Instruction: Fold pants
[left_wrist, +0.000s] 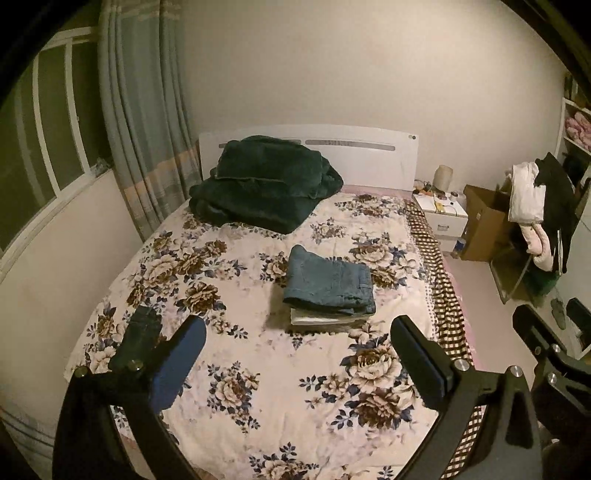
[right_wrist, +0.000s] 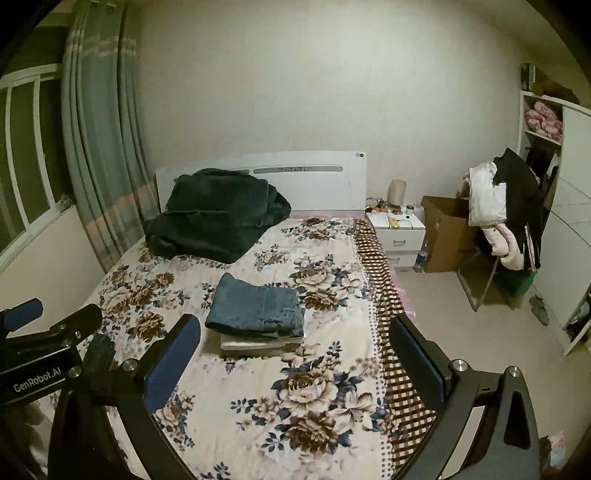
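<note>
I hold both the left gripper (left_wrist: 297, 354) and right gripper (right_wrist: 295, 350) wide open and empty. The folded jeans (left_wrist: 328, 282) sit mid-bed atop a pale stack, straight ahead, long axis across the bed (left_wrist: 258, 406), roughly equidistant.

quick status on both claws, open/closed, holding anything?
Left claw: open, holding nothing, above the bedspread.
Right claw: open, holding nothing; the folded jeans lie on the stack ahead, untouched.
</note>
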